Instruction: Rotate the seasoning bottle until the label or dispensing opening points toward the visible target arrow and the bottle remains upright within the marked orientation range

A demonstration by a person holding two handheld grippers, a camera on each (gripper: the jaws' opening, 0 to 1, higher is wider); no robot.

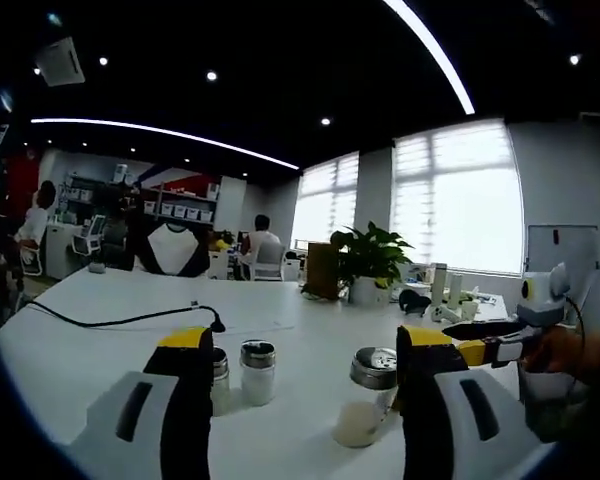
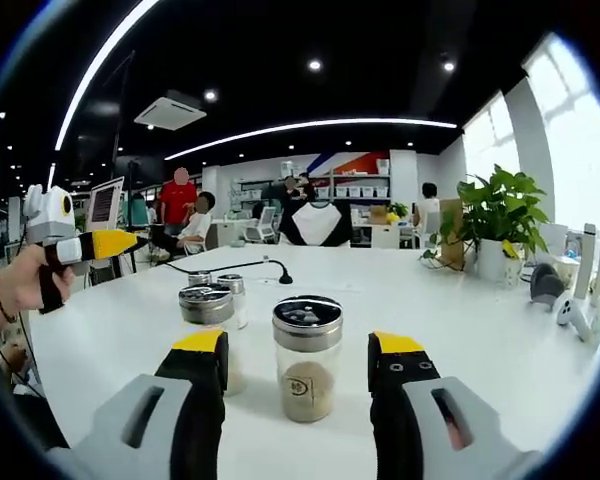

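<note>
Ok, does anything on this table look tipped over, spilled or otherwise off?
Nothing stands out. The three seasoning bottles stand upright on the white table with lids on: the nearest one between the right gripper's open jaws, two more behind. No spilled powder shows. No target arrow is visible.

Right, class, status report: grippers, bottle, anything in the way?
Right gripper open, bottle upright between its fingers, untouched. Left gripper open over the table. Two shakers close behind the bottle. No arrow seen.
</note>
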